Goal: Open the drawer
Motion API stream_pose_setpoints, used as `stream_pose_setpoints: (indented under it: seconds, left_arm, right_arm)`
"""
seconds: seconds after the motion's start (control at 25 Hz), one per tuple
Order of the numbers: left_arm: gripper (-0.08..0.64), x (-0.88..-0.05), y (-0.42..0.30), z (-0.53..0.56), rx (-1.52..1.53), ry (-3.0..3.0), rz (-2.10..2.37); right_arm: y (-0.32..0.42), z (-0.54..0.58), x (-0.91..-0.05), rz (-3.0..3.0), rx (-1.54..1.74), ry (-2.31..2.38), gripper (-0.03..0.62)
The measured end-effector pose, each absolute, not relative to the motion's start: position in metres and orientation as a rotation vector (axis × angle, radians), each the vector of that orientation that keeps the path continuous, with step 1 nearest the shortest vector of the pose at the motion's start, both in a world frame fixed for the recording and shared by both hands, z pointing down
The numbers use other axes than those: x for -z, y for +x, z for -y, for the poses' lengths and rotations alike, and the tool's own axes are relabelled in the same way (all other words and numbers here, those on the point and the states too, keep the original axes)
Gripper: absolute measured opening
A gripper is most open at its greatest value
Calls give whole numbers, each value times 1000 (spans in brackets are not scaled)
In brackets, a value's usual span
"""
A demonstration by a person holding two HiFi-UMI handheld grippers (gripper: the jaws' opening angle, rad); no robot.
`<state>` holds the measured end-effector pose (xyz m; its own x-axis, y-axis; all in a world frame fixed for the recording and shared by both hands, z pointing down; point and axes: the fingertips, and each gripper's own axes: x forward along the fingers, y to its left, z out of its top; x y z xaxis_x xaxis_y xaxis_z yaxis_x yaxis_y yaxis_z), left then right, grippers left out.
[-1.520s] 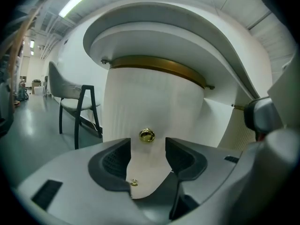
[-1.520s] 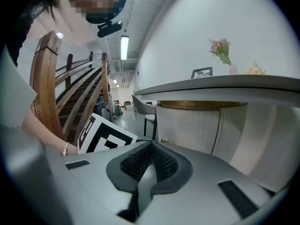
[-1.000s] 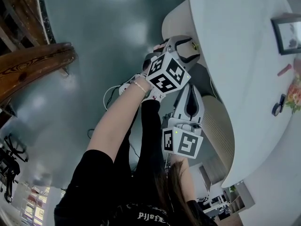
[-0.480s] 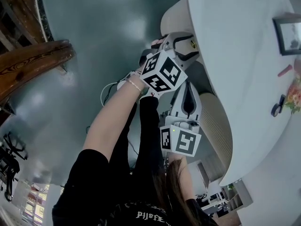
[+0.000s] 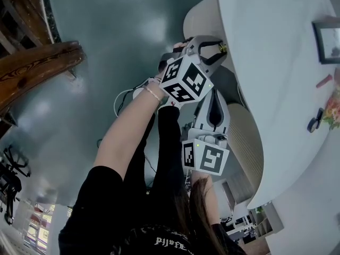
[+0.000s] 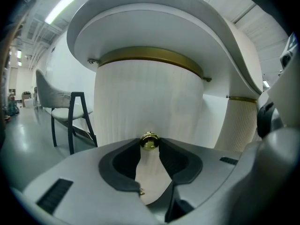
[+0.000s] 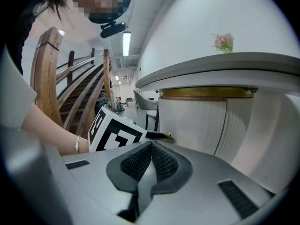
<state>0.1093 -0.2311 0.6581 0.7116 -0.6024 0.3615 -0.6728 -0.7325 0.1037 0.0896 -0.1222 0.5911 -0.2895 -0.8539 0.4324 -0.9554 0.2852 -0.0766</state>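
The drawer (image 6: 150,102) is a curved, white, fluted front under a brass band, below the round white desk top (image 5: 276,62). Its small brass knob (image 6: 149,141) sits between the tips of my left gripper (image 6: 149,143), whose jaws are closing, with both dark pads (image 6: 169,157) touching the knob's sides. In the head view my left gripper (image 5: 220,48) reaches the desk's edge, its marker cube below it. My right gripper (image 7: 150,150) is shut on nothing and hangs just behind and below the left one, pointing at the same curved front (image 7: 192,121).
A grey chair with black legs (image 6: 61,102) stands left of the desk. A wooden stair railing (image 5: 37,68) curves at the left. On the desk top are a picture frame (image 5: 329,36) and flowers (image 7: 223,42). A cable (image 5: 125,102) lies on the grey floor.
My left gripper has edged up toward the desk's edge and its jaws have narrowed around the brass knob. The right gripper has stayed where it was.
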Motion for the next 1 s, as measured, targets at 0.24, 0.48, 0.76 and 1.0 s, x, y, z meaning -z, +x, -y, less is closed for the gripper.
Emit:
stream_pose_setpoints:
  seconds: [0.24,0.48,0.76,1.0]
  left_arm:
    - [130,-652,107,231,-413,2707,1030]
    - [121,-652,107,230,-400,2700,1000]
    - [117,-651,106,229,-404,2708,986]
    - [115,-651,104,229,-403,2694,993]
  right_arm:
    - [82,119,-597,2248,-479,1623,26]
    - [81,122,-596,2249,-467,1619,26]
    - [85,122,-592,2242,-475,1647,26]
    - [87,124,-589,2241,-469,1658,26]
